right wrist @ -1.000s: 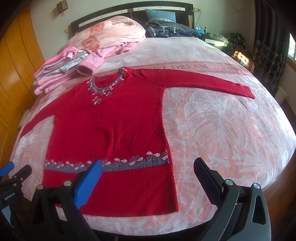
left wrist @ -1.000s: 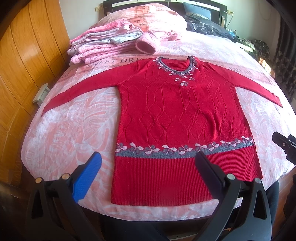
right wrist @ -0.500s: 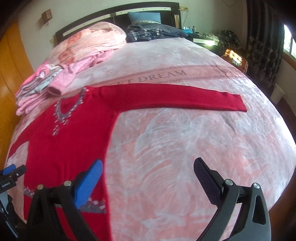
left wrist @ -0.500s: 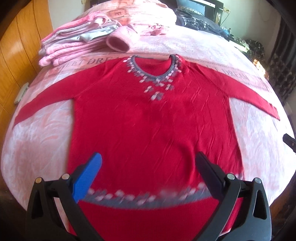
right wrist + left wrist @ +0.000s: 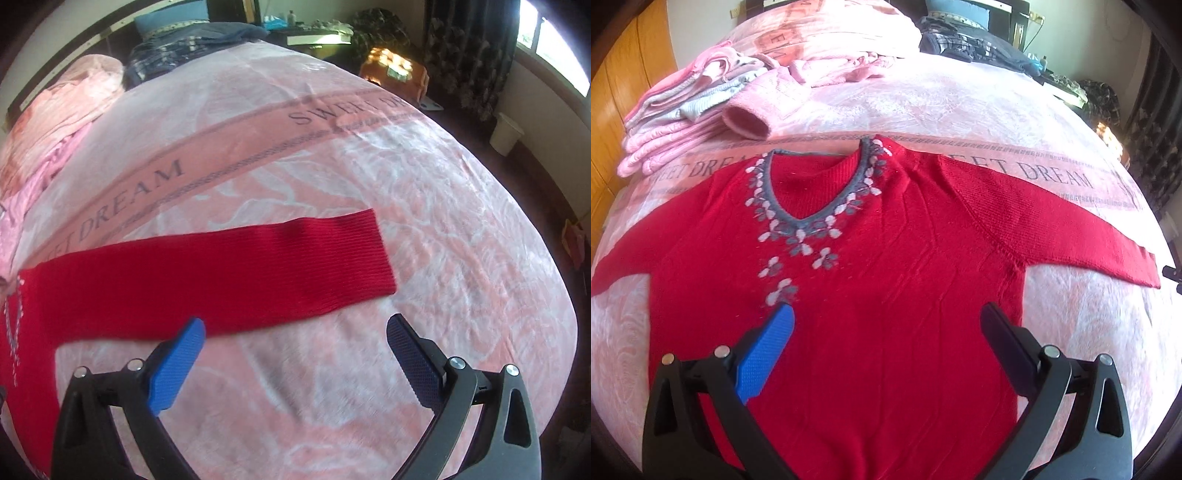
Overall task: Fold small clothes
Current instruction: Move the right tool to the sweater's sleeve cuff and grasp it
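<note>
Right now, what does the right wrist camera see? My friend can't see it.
A red knitted sweater sleeve lies flat across a pink blanket printed "SWEET DREAM". The right gripper hovers just short of it, jaws open and empty.

Both grippers are now farther up the bed: the left gripper (image 5: 886,321) hangs over the red sweater (image 5: 886,295) chest, the right gripper (image 5: 295,332) beside its sleeve (image 5: 221,273).
</note>
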Motion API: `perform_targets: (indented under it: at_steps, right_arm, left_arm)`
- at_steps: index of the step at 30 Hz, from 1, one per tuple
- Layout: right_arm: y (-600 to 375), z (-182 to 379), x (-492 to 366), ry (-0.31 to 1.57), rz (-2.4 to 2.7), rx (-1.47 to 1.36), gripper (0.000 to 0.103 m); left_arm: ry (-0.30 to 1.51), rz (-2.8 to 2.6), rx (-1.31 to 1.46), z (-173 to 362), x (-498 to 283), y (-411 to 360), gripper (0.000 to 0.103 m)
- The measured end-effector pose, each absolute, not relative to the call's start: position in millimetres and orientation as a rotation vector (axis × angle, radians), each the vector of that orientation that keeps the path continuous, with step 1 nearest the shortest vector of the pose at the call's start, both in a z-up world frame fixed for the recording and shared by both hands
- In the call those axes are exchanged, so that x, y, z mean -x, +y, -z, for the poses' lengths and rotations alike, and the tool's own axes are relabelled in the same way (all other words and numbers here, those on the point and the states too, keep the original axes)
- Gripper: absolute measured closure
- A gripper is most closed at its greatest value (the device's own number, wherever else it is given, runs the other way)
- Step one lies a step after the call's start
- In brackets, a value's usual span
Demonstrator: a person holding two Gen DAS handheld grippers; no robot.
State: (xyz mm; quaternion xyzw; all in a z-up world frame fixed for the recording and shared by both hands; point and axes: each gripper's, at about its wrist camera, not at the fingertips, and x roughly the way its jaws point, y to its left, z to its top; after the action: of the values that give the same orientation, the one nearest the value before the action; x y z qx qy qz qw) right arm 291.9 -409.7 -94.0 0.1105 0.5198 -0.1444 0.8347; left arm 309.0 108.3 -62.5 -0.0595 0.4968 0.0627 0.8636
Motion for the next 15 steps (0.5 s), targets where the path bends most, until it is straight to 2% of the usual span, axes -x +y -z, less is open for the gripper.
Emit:
perform_targets:
  at_steps: [5,11,15]
  right_arm:
    - [-461.2,122.9,-312.9,1.166,0.28,-0.318,0.013]
    - [-487.1,151.6,-318.4,1.204,0.256,-0.466,0.012]
    - [-485.8,156.1,-320.7,1.215,0.277,-0.442,0.014]
  left_arm:
    - [1.044,-0.149,0.101,72.6,-316.3,105.2,0.003]
    - [1.067,-0.177,0.081,86.7,-314.8,114.7,0.003]
    - [1.08,-0.178,0.069,92.4,-312.6,116.5,0.003]
